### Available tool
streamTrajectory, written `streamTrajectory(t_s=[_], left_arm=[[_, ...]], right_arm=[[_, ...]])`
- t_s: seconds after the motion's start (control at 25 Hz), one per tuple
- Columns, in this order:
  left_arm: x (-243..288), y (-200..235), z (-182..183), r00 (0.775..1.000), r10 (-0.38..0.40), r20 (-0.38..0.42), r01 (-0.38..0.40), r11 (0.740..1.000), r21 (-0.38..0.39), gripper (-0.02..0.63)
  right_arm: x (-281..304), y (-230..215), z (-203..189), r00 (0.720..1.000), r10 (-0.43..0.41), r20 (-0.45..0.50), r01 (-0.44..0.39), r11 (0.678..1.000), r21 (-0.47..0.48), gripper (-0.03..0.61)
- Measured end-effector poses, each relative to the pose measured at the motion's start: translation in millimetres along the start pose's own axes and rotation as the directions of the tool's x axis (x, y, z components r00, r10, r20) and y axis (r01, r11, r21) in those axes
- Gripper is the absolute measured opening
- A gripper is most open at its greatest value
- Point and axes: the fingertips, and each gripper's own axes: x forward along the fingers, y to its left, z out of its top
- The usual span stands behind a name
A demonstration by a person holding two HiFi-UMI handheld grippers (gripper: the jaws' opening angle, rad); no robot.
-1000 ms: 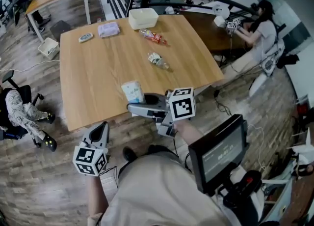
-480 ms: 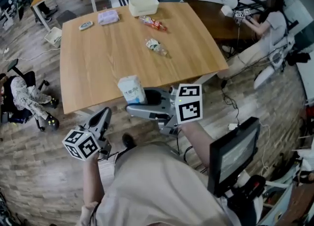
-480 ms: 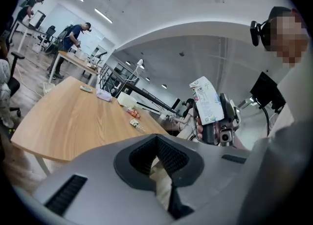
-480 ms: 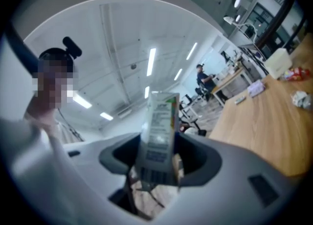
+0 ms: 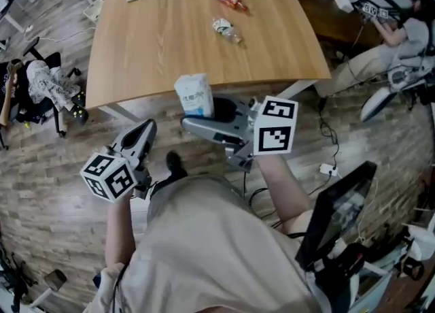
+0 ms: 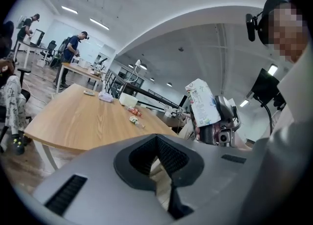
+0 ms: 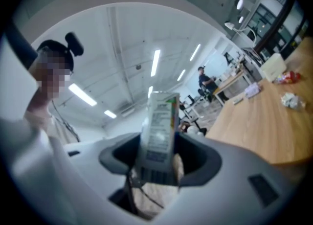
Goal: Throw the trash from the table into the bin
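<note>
The milk carton [image 5: 194,95] held by the right gripper [image 5: 202,116] has been drawn back from above the near part of the bench [image 5: 149,46] and is now carried just off its near edge, over the wooden floor [image 5: 47,162]. The left gripper [image 5: 141,133] has been pulled back alongside it and lifted a little, its marker cube being shifted leftward. The bench, with the crumpled wrapper [image 5: 226,28] on it, has been left farther off, toward the far side of the head view.
</note>
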Motion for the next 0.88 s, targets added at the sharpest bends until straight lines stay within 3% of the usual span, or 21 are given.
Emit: streamTrajectory(t_s=[0.24, 0.44, 0.6, 0.8, 0.88], left_arm=[[-37, -26, -26, 0.991, 0.133, 0.022, -0.134, 0.991, 0.009, 0.02], [-70, -42, -53, 0.964, 0.264, 0.041, -0.264, 0.964, 0.006, 0.02], [-80, -34, -61, 0.955, 0.291, 0.051, -0.292, 0.956, 0.007, 0.02], [-101, -33, -49, 0.947, 0.311, 0.08, -0.319, 0.94, 0.123, 0.02], [-113, -32, -48, 0.946, 0.31, 0.096, -0.32, 0.94, 0.116, 0.02]], right_arm=[[-13, 19, -36, 0.995, 0.065, -0.07, -0.066, 0.998, -0.007, 0.249], [-21, 40, -58, 0.979, 0.157, -0.127, -0.156, 0.988, 0.018, 0.249], [-21, 44, -66, 0.978, 0.147, -0.15, -0.151, 0.988, -0.018, 0.249], [9, 44, -86, 0.966, 0.136, -0.218, -0.15, 0.987, -0.049, 0.249], [21, 50, -99, 0.956, 0.127, -0.266, -0.16, 0.982, -0.105, 0.25]])
